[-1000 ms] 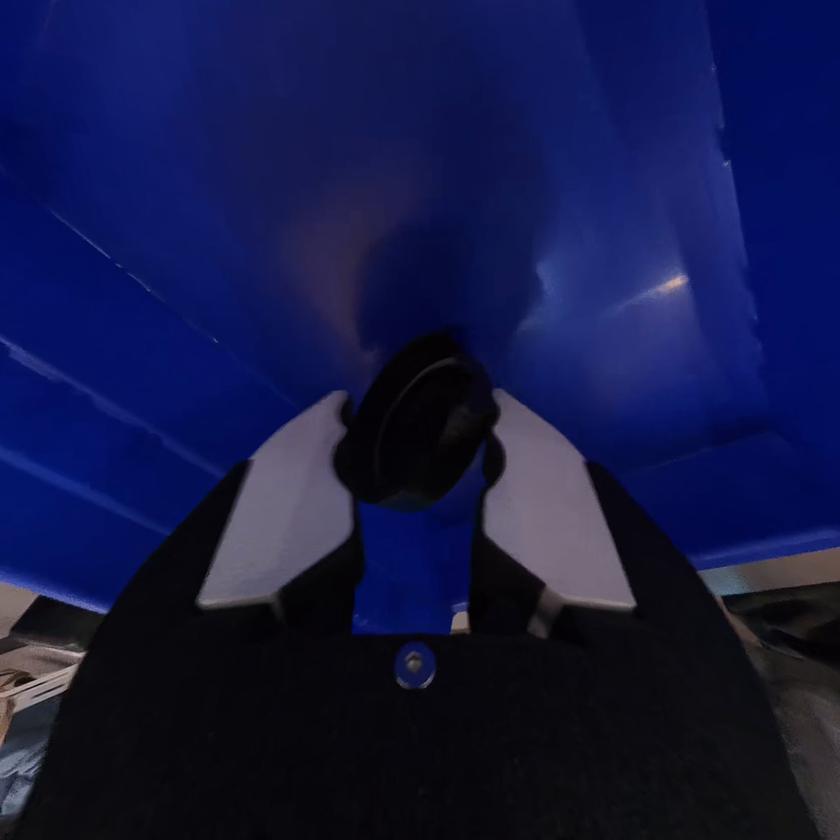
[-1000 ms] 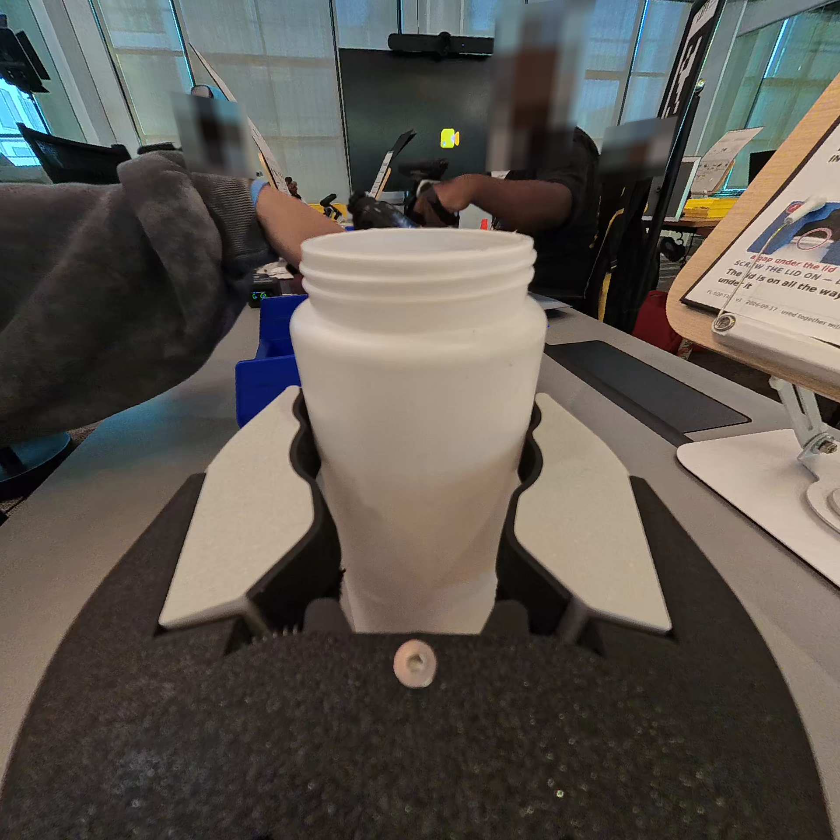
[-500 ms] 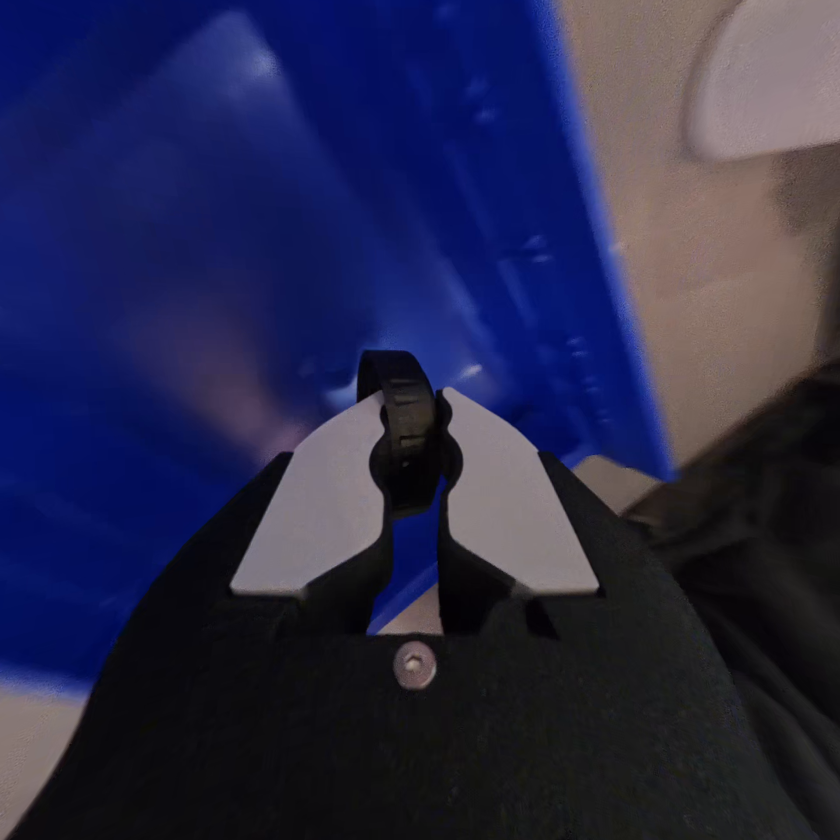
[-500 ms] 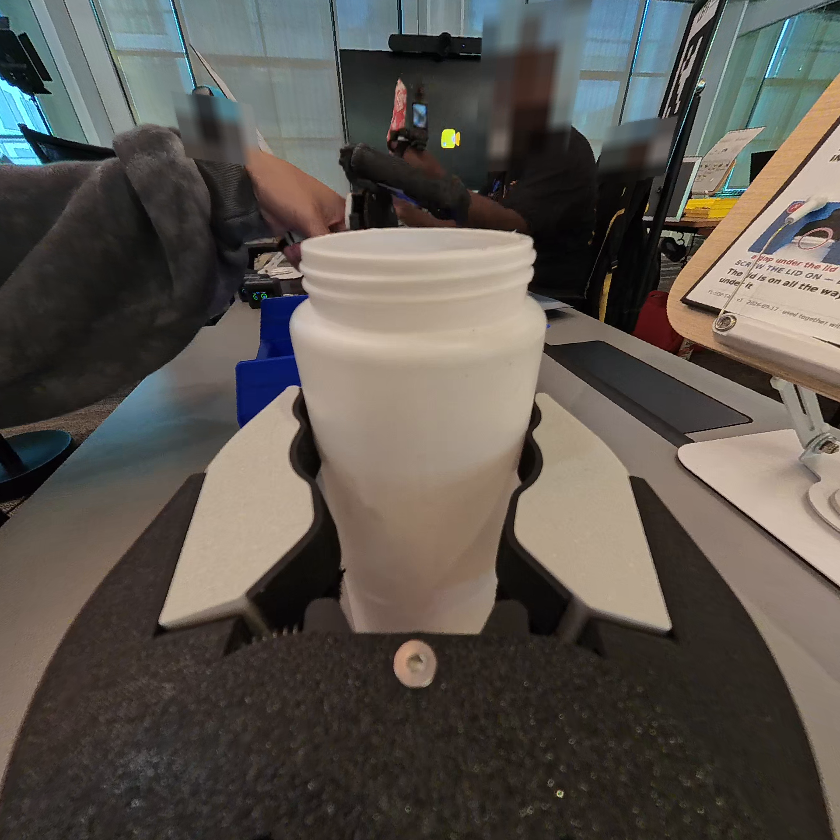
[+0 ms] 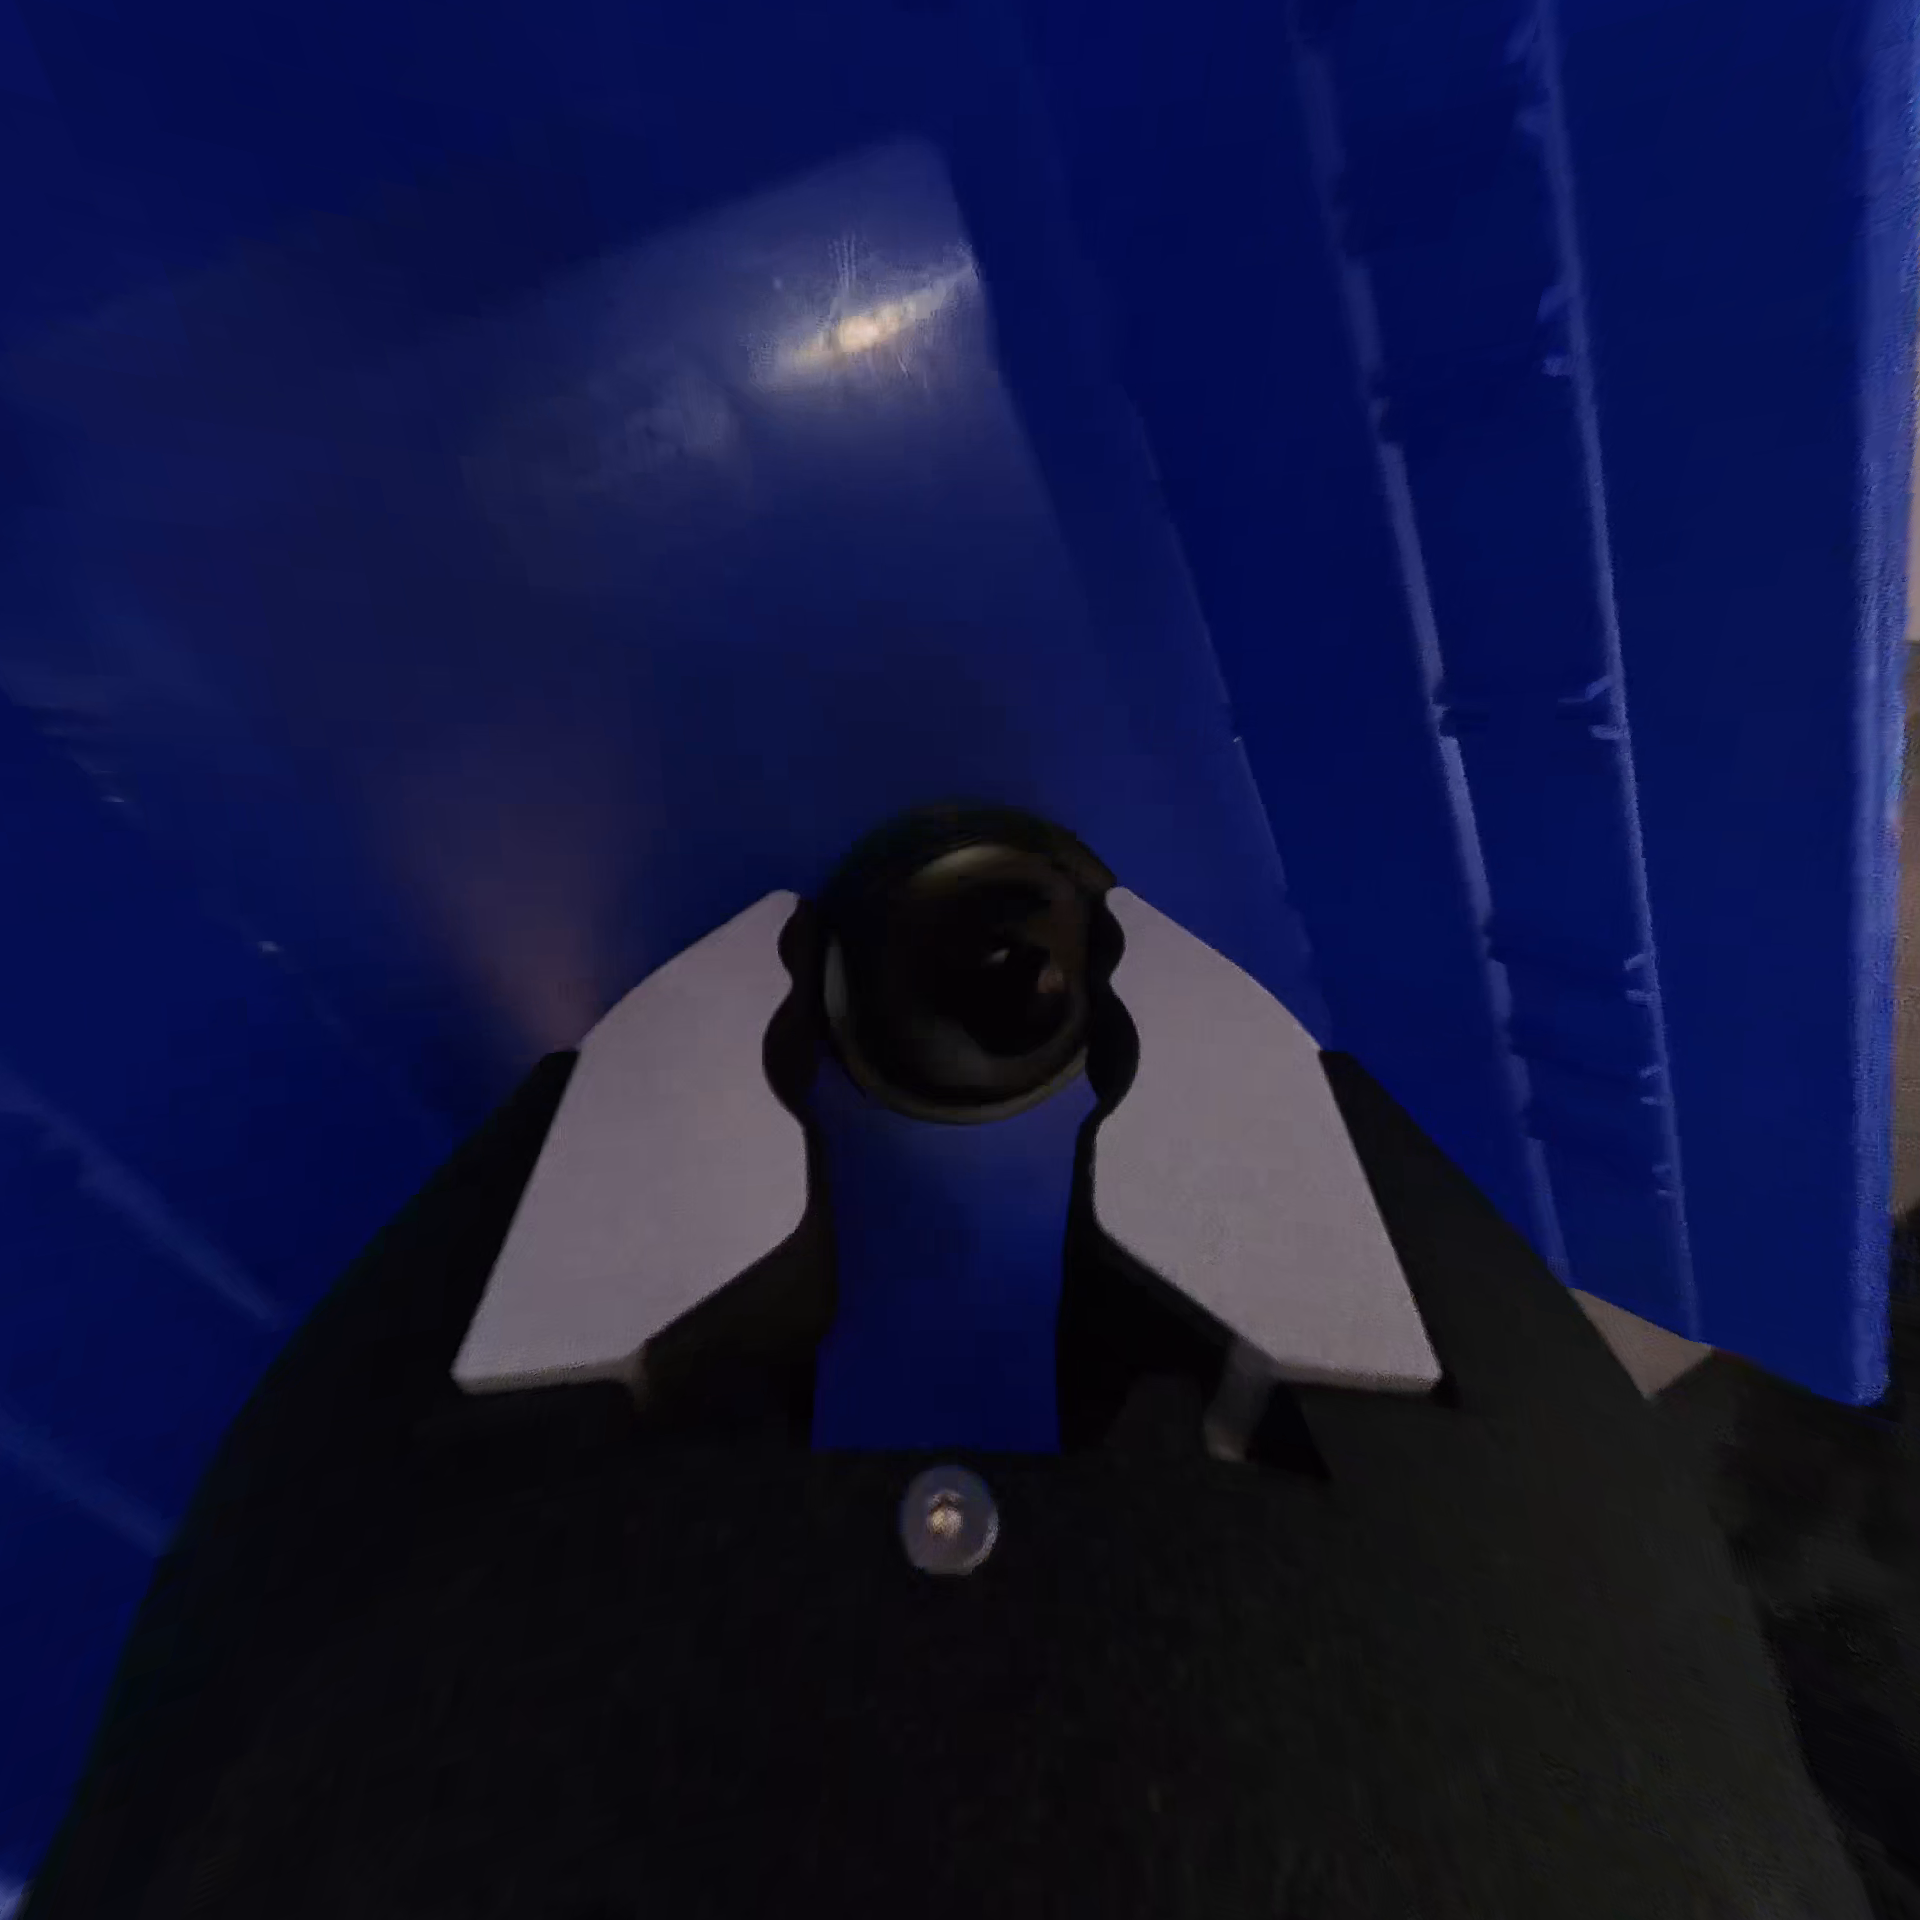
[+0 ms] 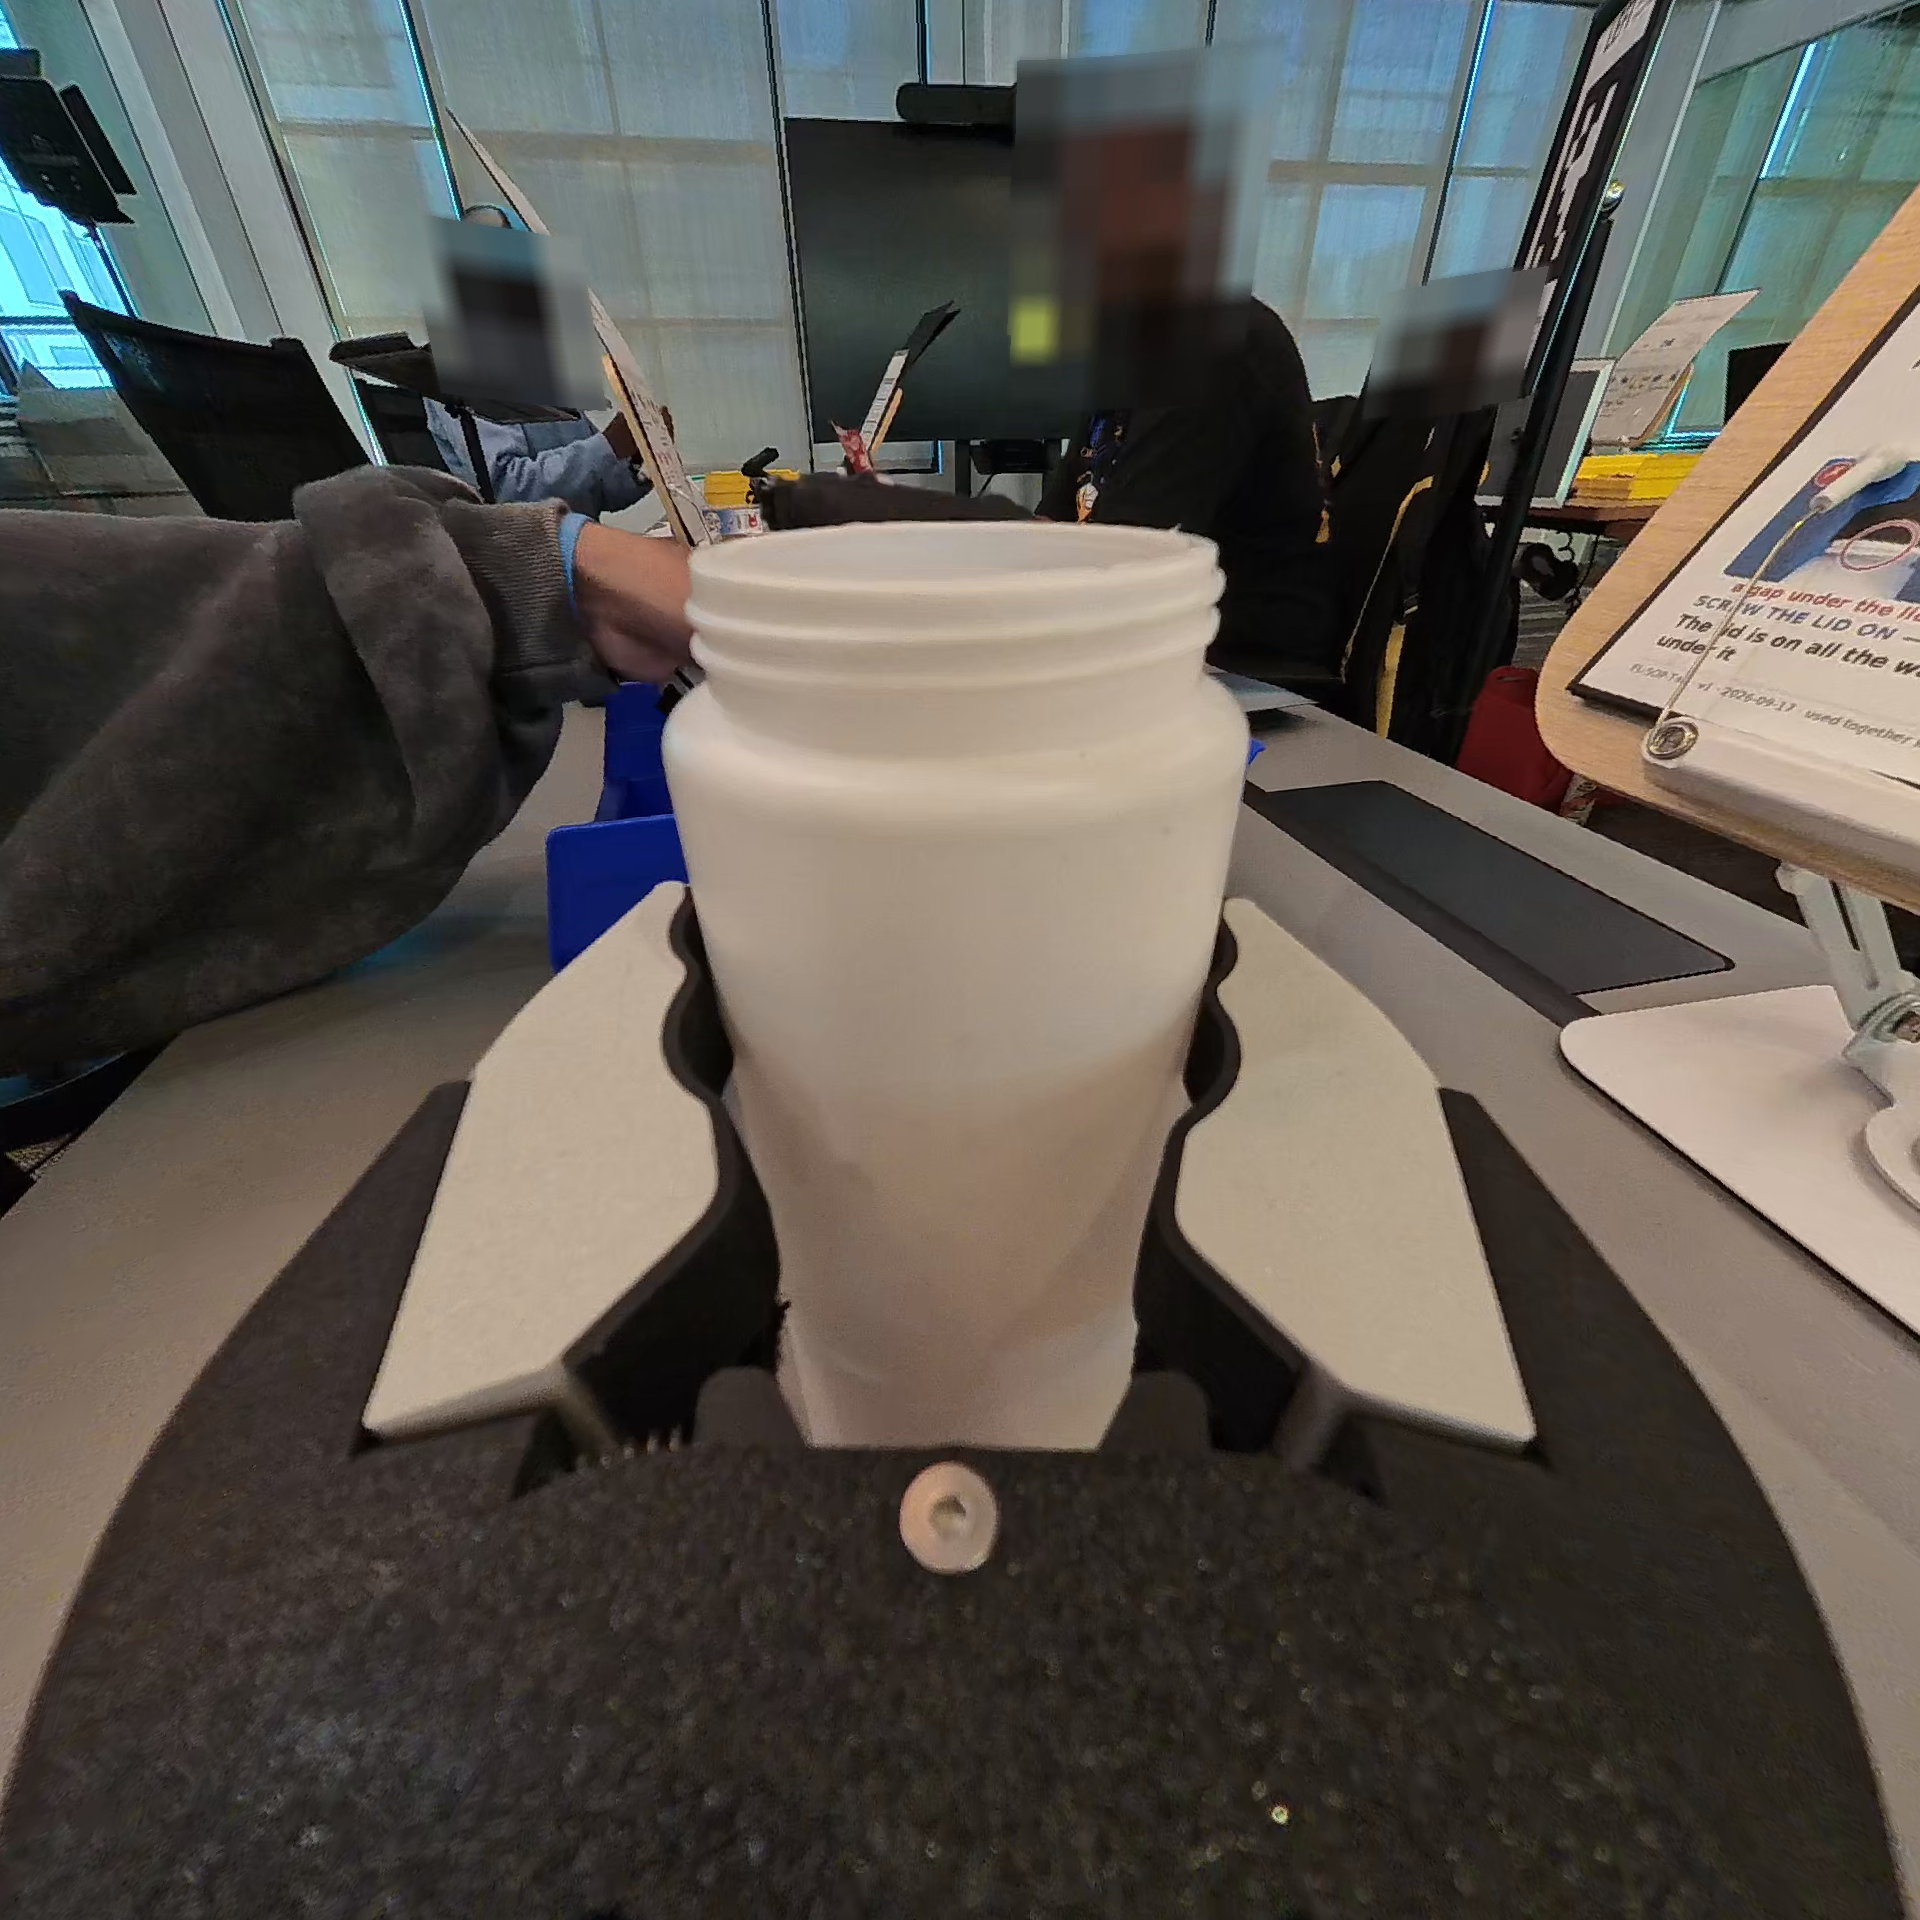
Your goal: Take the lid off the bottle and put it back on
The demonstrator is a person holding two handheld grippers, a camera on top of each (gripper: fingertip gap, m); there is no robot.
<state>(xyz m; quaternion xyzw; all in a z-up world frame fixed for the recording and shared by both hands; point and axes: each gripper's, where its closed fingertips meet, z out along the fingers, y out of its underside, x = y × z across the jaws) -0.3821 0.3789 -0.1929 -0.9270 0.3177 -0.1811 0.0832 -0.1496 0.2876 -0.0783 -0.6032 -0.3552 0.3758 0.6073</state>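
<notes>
Step in hand: we judge the lid is off and we are at the point of bringing it back to the open neck.
Bottle: the white bottle [image 6: 956,935] stands upright on the grey tabletop [image 6: 260,1122], its threaded mouth bare and facing up.
Right claw: our right claw [image 6: 951,1049] is closed around the bottle's lower body, both fingers pressed to its sides, so it is gripping the bottle steady.
Left claw: our left claw [image 5: 956,987] is partly closed, its fingertips pinching the black lid [image 5: 956,987] across its rim; the lid's round face is turned toward the camera.
Lid's place: we hold it inside or just over the blue bin [image 5: 520,520], whose walls fill the left wrist view; we cannot tell whether it touches the bin floor.
Bin and bottle: in the right wrist view a corner of the bin [image 6: 603,883] shows just behind the bottle, left of it, with a grey sleeve [image 6: 239,727] reaching toward it.
Doing it well: we should lift clear of the bin wall, turn the lid level with its hollow side down, centre it over the mouth, then seat it flat before twisting.
Risk: a tilted lid would likely cross the threads, so we keep the bottle clamped and upright.
</notes>
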